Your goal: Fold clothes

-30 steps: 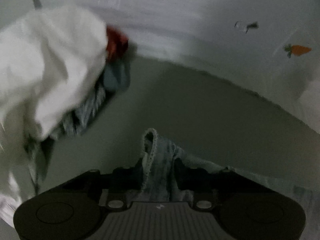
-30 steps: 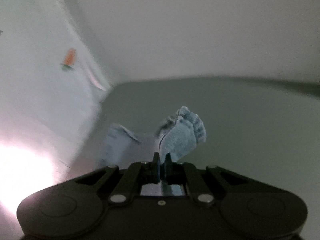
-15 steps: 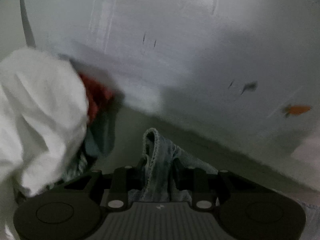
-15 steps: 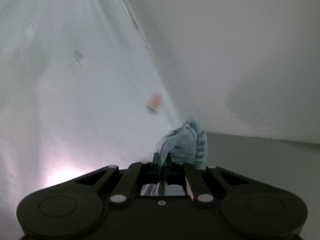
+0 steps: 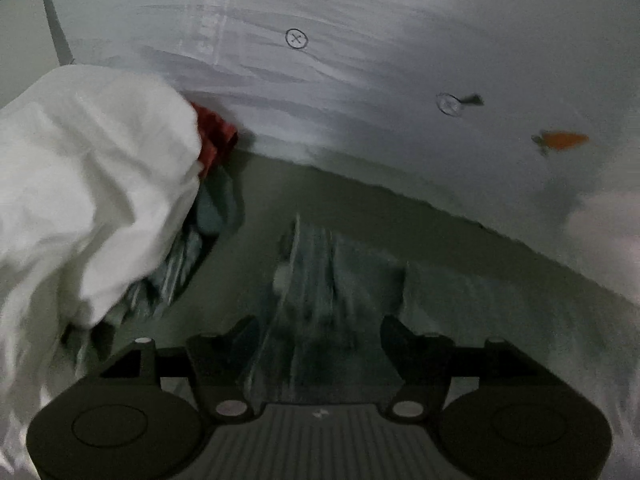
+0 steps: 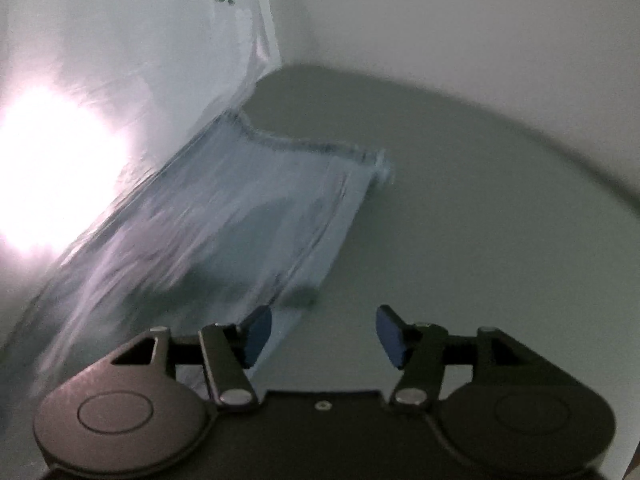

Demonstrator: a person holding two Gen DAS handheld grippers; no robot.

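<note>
The pale blue denim garment (image 6: 248,216) lies spread on the grey-green tabletop (image 6: 460,220) against the white wall, so laying-out looks finished. The right hand-held gripper (image 6: 322,334) stands released beside its hem, and the left hand-held gripper (image 5: 320,328) gapes over the blurred cloth; half a second ago both pinched it aloft. Next comes regrasping an edge to fold it over.

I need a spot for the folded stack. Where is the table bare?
Bare grey table lies right of the light blue garment, out to the white wall. In the left wrist view, the pile of clothes crowds the left; a bare strip separates it from the garment.
</note>
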